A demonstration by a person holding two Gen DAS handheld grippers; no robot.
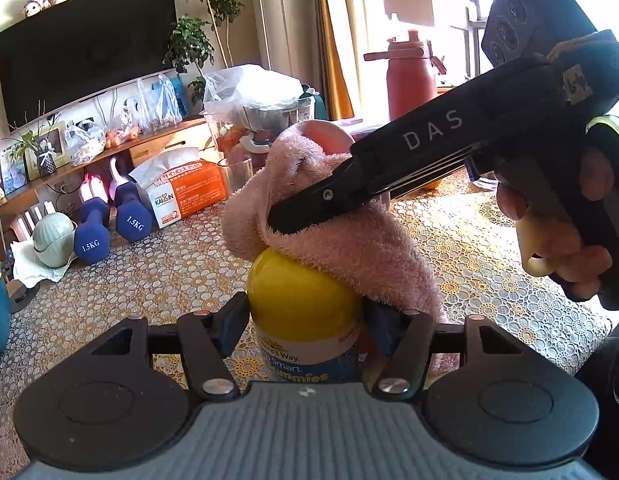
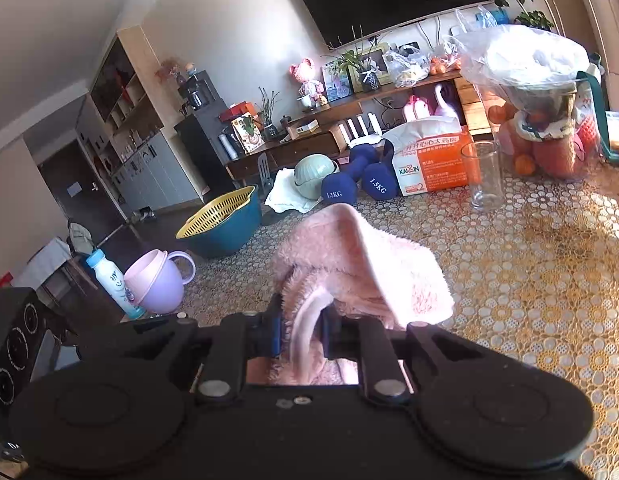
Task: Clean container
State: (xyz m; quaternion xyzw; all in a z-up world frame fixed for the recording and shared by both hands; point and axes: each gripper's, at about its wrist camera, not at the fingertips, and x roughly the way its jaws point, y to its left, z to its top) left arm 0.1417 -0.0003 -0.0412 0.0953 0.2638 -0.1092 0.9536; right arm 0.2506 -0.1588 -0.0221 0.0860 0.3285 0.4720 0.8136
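A gummies bottle (image 1: 305, 320) with a round yellow lid stands upright on the lace-patterned table, and my left gripper (image 1: 303, 328) is shut on its neck just below the lid. A fluffy pink cloth (image 1: 341, 220) lies draped over the lid's right side and hangs down past the bottle. My right gripper (image 1: 293, 216) comes in from the upper right, held by a hand (image 1: 557, 216), and is shut on that cloth. In the right wrist view the pink cloth (image 2: 361, 264) is bunched between the right gripper (image 2: 303, 336) and hides the bottle beneath it.
Along the table's far side stand an orange tissue pack (image 1: 181, 192), two blue 1.5KG dumbbells (image 1: 109, 228), a clear glass (image 2: 483, 176) and a bagged jug (image 1: 253, 96). A blue colander bowl (image 2: 221, 224), purple cup (image 2: 157, 280) and small bottle (image 2: 111, 276) stand left.
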